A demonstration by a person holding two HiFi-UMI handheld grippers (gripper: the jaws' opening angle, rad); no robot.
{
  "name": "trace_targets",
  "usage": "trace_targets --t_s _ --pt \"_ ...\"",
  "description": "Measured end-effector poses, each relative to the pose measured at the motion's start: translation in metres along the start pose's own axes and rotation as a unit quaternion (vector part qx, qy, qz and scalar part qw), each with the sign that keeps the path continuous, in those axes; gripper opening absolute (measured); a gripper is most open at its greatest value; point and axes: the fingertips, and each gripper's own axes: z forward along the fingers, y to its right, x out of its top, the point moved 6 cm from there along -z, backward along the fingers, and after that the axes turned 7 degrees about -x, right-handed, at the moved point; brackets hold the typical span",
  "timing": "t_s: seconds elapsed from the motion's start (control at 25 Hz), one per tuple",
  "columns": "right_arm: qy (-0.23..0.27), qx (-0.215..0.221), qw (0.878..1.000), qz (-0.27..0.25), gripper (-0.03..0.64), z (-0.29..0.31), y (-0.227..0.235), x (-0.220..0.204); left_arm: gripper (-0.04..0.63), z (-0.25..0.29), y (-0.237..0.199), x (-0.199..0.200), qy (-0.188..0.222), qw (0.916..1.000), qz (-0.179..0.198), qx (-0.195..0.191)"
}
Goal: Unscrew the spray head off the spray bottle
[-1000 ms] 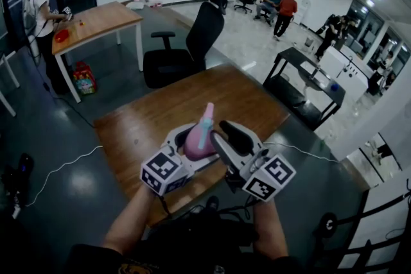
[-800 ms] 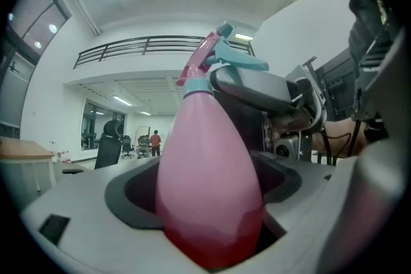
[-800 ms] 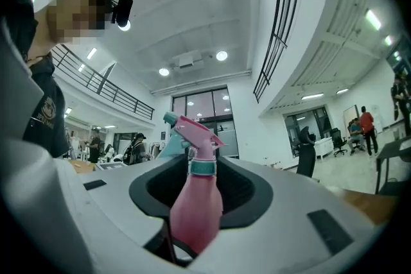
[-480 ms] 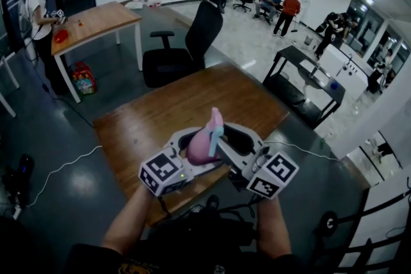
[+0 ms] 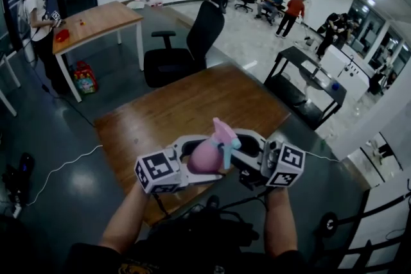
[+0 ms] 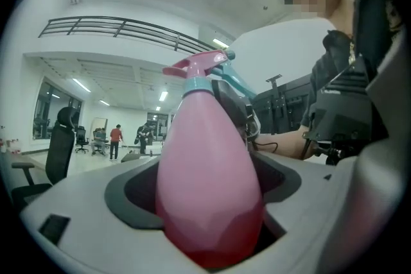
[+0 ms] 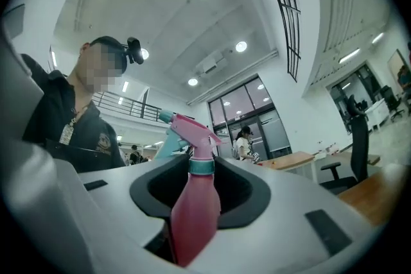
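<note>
Head view shows the pink spray bottle (image 5: 207, 157) held over the bench (image 5: 192, 106), the left fingers (image 6: 83, 202) clamped on its belly and the right fingers (image 7: 302, 202), which have just been closing, around it below the teal collar (image 7: 201, 166); the spray head (image 5: 225, 137) is still screwed on, and no writing is readable.

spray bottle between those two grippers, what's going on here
A person holds a pink spray bottle in the air above a wooden table, using two hand-held grippers. The left gripper is clamped on the bottle's fat body. The right gripper has just been closing with the bottle between its jaws; whether its pads press on it yet isn't clear. The pink and teal spray head is on the bottle, not yet unscrewed.
</note>
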Motion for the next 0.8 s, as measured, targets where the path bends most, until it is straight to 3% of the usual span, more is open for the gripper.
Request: trace_targets --t_s 0.2,0.4,0.56,0.72,0.8 --pt "0.002 0.035 0.999 0.007 0.133 0.002 -0.003 0.000 0.430 -0.001 0.006 0.000 0.016 0.9994 -0.006 -0.029" --pt "0.000 -0.014 1.000 -0.021 0.135 0.001 -0.001 0.004 0.430 -0.002 -0.003 0.001 0.030 0.9995 -0.007 0.004" --pt "0.006 -0.061 0.998 -0.033 0.135 -0.007 0.009 0.009 0.430 -0.010 -0.020 0.002 0.040 0.9968 -0.010 0.068" --pt "0.028 -0.140 0.988 -0.060 0.135 -0.014 0.016 0.017 0.430 -0.017 -0.036 -0.001 0.040 0.9882 -0.009 0.147" --pt "0.034 -0.159 0.984 -0.078 0.135 -0.012 0.011 0.022 0.430 -0.021 -0.041 -0.002 0.034 0.9838 -0.011 0.176"
